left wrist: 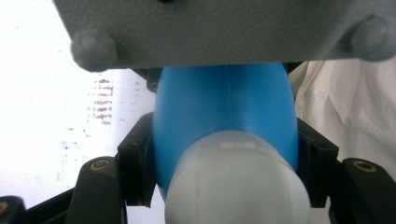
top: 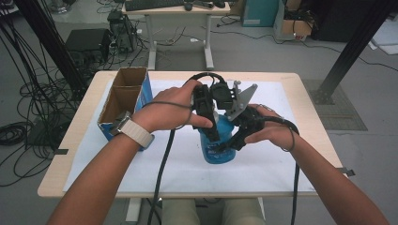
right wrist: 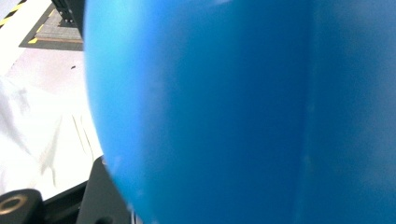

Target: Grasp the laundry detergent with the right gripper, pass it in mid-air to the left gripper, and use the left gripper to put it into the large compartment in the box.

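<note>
Far left on table we see open cardboard box [top: 123,96]. At centre, blue bottle [top: 217,145] stands on white sheet [top: 263,168]. Left gripper [top: 210,123], above, we see clamped near white cap [left wrist: 238,186]. Right gripper [top: 234,140] we find closed on bottle's body from right, grey plate [top: 240,101] on top.

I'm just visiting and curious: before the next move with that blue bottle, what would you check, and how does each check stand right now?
1. Left gripper clamped on the blue bottle: ok.
2. Right gripper on the bottle's body: ok.
3. White cap on the neck: ok.
4. Cap tight or loose: cannot tell.
5. Bottle upright on the white sheet: ok.
6. Cardboard box apart from the bottle: ok.
</note>
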Tool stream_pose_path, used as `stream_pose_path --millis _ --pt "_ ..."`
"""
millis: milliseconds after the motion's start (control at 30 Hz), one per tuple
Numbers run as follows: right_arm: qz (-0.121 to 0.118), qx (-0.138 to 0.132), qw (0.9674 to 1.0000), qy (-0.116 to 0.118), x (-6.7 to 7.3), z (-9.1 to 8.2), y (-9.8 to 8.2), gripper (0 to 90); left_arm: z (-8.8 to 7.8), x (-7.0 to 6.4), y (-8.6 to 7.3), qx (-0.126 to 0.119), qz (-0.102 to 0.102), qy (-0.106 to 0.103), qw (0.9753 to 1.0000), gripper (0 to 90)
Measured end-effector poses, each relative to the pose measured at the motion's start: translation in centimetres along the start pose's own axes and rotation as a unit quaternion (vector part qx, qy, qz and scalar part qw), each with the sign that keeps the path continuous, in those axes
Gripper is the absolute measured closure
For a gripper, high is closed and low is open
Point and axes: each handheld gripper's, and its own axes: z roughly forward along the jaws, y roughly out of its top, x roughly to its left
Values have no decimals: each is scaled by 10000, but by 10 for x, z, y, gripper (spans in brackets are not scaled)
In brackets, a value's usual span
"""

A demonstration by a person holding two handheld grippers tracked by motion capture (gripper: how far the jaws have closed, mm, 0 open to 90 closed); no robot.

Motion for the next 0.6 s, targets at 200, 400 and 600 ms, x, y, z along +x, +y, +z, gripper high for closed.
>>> stream_pose_path --millis 200,400,600 --pt "-3 -19 10000 7 0 0 0 427 -1 -1 0 8 15 9 10000 372" --pt "92 -46 9999 110 2 -1 -1 426 0 0 1 -11 -5 -13 10000 374" --pt "85 -58 9999 77 2 2 -4 424 2 -1 3 79 -21 -84 9999 376"
